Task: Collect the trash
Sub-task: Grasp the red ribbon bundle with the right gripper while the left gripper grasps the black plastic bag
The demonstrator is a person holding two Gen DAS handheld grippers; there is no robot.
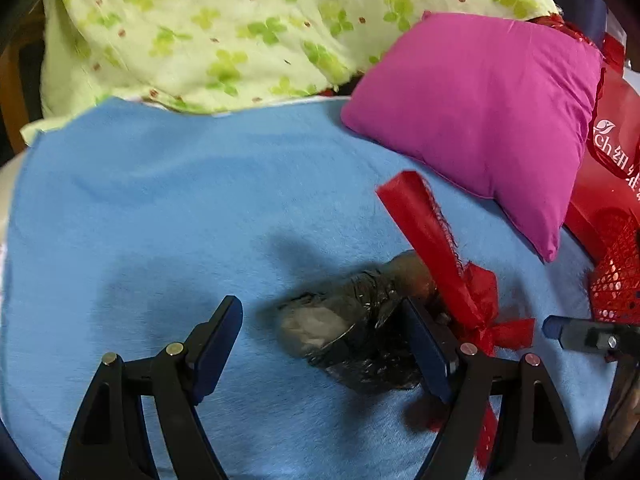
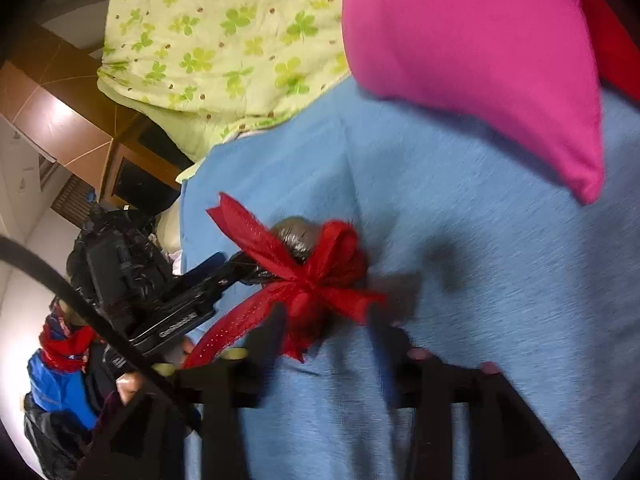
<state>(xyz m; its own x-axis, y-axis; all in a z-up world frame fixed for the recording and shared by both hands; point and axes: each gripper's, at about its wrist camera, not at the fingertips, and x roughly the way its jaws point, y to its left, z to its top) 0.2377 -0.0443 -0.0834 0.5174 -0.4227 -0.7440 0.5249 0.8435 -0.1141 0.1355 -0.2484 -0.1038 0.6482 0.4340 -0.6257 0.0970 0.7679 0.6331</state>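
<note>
Noted on blue blanket (image 1: 160, 208): left gripper (image 1: 326, 334) jaws spread around crumpled black plastic wrapper (image 1: 344, 336), not clamped; right gripper (image 2: 328, 320) released, red ribbon bow (image 2: 316, 280) ahead.

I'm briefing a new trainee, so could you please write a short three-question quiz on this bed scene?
1. True or false: the red ribbon bow lies on the blue blanket.
2. What sits between the left tool's fingers: A) pink pillow B) crumpled dark plastic wrapper C) green clover quilt?
3. Fill in: both tools' jaws are ____.

Key: 1 true; 2 B; 3 open.
</note>
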